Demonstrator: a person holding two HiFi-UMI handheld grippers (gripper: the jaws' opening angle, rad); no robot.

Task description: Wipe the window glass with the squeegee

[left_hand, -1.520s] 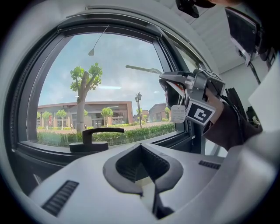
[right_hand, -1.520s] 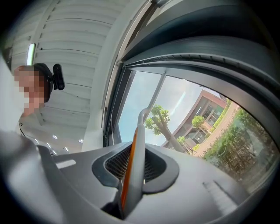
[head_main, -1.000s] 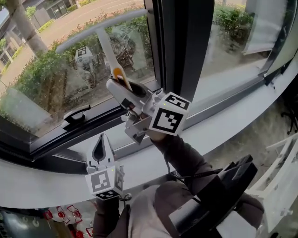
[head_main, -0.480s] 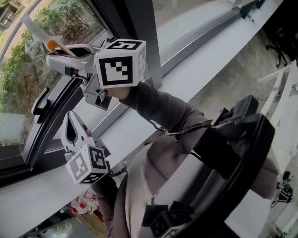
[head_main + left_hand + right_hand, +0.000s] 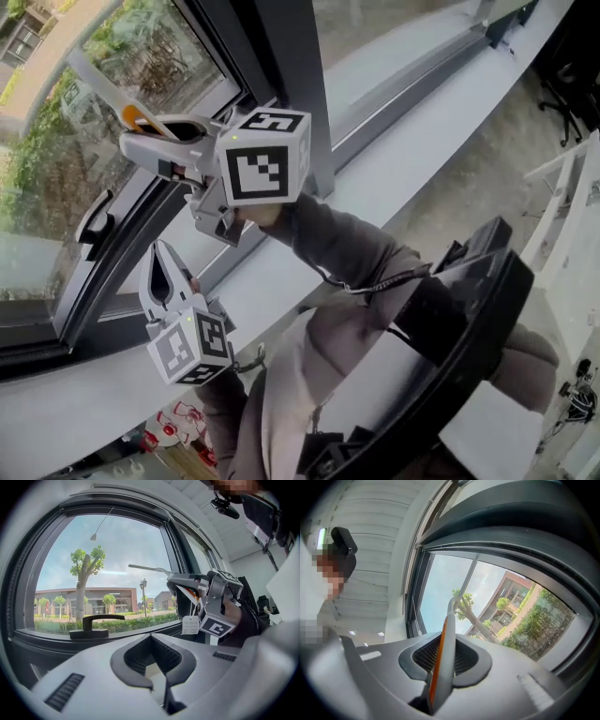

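Black window handle [image 5: 94,223] sits below the squeegee [image 5: 141,121], apparently clear of it.

A dark window frame [image 5: 277,66] rises above a curved white sill [image 5: 422,141], daylight outside.

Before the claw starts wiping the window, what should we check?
1. Right claw shut on the squeegee handle: ok.
2. Left claw shut, empty, apart from the squeegee: ok.
3. Squeegee blade flat against the glass: cannot tell.
4. Window handle clear of the squeegee: ok.
5. Glass free of streaks: cannot tell.
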